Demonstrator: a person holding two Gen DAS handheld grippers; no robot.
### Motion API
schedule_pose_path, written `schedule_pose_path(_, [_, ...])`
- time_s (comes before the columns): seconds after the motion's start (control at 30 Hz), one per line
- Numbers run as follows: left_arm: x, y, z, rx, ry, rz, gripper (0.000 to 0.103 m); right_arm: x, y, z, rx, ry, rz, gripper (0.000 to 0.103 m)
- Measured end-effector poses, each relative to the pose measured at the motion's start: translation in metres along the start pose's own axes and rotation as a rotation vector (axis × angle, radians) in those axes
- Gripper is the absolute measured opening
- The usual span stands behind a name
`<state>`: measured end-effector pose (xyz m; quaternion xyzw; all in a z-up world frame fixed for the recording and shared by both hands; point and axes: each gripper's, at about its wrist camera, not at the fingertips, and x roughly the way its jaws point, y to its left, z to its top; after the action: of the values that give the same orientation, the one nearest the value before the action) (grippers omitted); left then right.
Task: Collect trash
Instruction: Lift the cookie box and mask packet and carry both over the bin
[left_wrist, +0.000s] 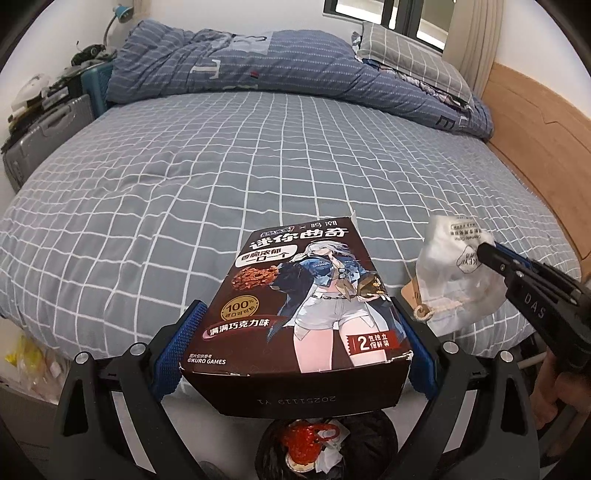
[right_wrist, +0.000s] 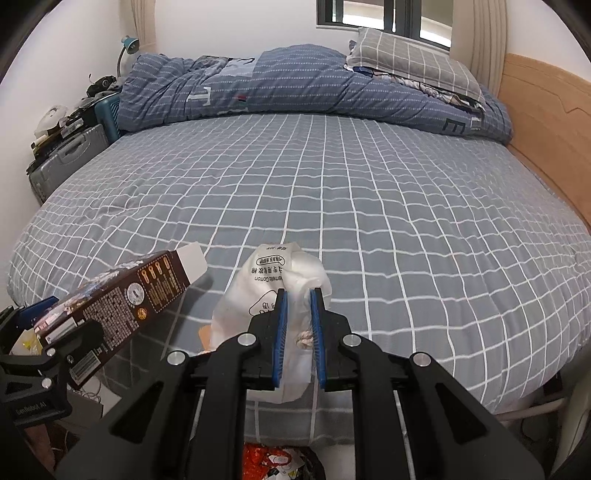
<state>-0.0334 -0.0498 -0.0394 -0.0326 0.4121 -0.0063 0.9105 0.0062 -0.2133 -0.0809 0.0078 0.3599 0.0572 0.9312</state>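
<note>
Left tongs (left_wrist: 291, 354) pinch the box (left_wrist: 299, 306) by its sides; right tongs (right_wrist: 297, 325) pinch the bag (right_wrist: 273, 299). Both held off the bed (right_wrist: 369, 206), above the bin (left_wrist: 328, 446), likely for dropping.

Taking the bed (right_wrist: 332, 206) as landmark: the folded quilt (right_wrist: 295, 81) lies along its far edge, a pillow (right_wrist: 413, 62) on the quilt's right end. The headboard (right_wrist: 546, 122) stands right, a suitcase (right_wrist: 62, 162) left. At the near edge, the cookie box (left_wrist: 306, 306) is left of the plastic bag (right_wrist: 280, 295); a trash bin (left_wrist: 325, 446) sits below.
</note>
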Motion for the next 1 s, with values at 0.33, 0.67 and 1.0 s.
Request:
schedule_pose_path(0.33, [-0.019,0.002,-0.02,-0.01,-0.004,0.0,0.092,-0.02,0.012,-0.027,-0.012,0.013,0.008,0.013])
schedule_pose_path(0.67, [-0.05,0.002,-0.052,-0.024,-0.011,0.01,0.092,-0.044,0.014,-0.052,-0.01,0.022,0.019,0.013])
schedule_pose_path(1.0, [-0.074,0.001,-0.082,-0.058,0.012,-0.001,0.092,-0.063,0.015,-0.081,-0.001,0.049,0.038,0.013])
